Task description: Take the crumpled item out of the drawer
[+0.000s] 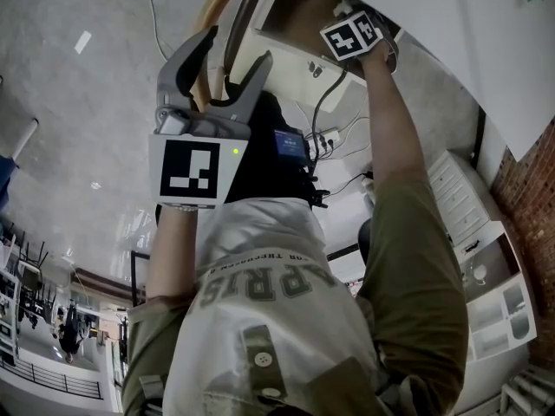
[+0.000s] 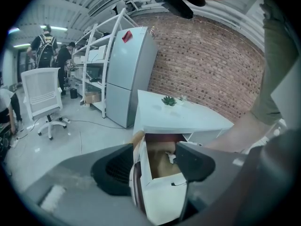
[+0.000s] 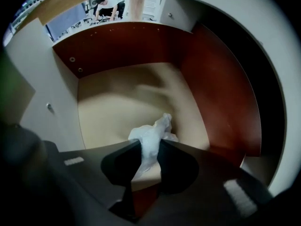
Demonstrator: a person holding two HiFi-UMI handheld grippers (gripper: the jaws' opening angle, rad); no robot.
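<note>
A white crumpled item [image 3: 154,136] sits between the fingers of my right gripper [image 3: 150,147], low over the drawer's beige floor [image 3: 117,107]. The pads press on it from both sides. Red-brown walls [image 3: 221,93] enclose the drawer. In the head view only the right gripper's marker cube [image 1: 351,37] shows, reaching into the open drawer [image 1: 290,16]. My left gripper [image 1: 236,50] hangs apart from the drawer, open and with nothing between its fingers. The left gripper view looks down past that gripper [image 2: 157,159] at the drawer [image 2: 162,166] pulled out of a white desk.
The white desk top [image 2: 188,119] carries a small green plant [image 2: 169,100]. A grey fridge [image 2: 129,74], a white office chair [image 2: 42,95], shelving and people [image 2: 44,46] stand beyond, before a brick wall [image 2: 211,65]. A power strip with cables [image 1: 319,141] lies on the floor.
</note>
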